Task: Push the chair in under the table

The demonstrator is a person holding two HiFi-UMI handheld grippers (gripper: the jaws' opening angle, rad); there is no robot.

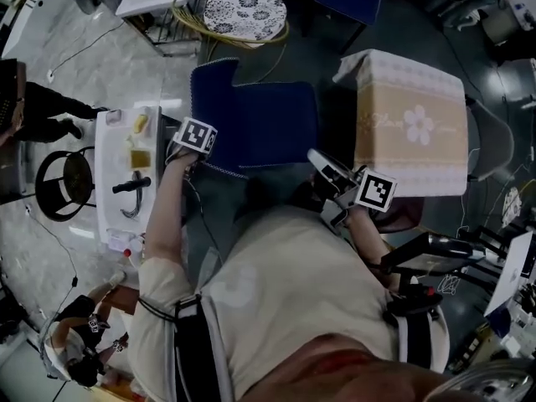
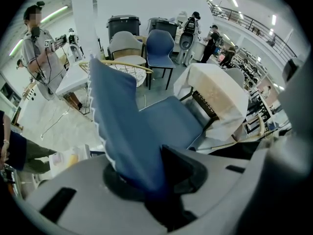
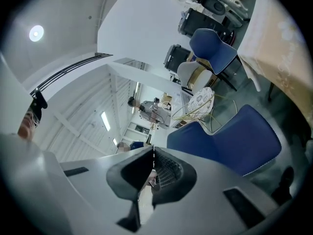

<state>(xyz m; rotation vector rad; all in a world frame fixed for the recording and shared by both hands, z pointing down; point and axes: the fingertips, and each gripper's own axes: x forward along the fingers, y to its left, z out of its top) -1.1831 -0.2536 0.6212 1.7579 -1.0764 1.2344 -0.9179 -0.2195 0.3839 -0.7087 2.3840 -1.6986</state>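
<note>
Beige shirt [image 1: 301, 283]; black harness straps [image 1: 194, 354]

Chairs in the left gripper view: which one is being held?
The near blue chair: its backrest sits clamped in the left gripper. The far blue chair and the grey chair stand untouched behind it.

Grippers x2: left gripper [image 2: 143, 177], right gripper [image 3: 152, 173]. Blue chairs x2: near chair [image 1: 268, 124], far chair [image 2: 160, 45]. Cloth-covered surface [image 1: 410, 124] x1. Round patterned seat [image 1: 245, 11] x1. Dark bins x2: left bin [image 2: 122, 24], right bin [image 2: 155, 23].
</note>
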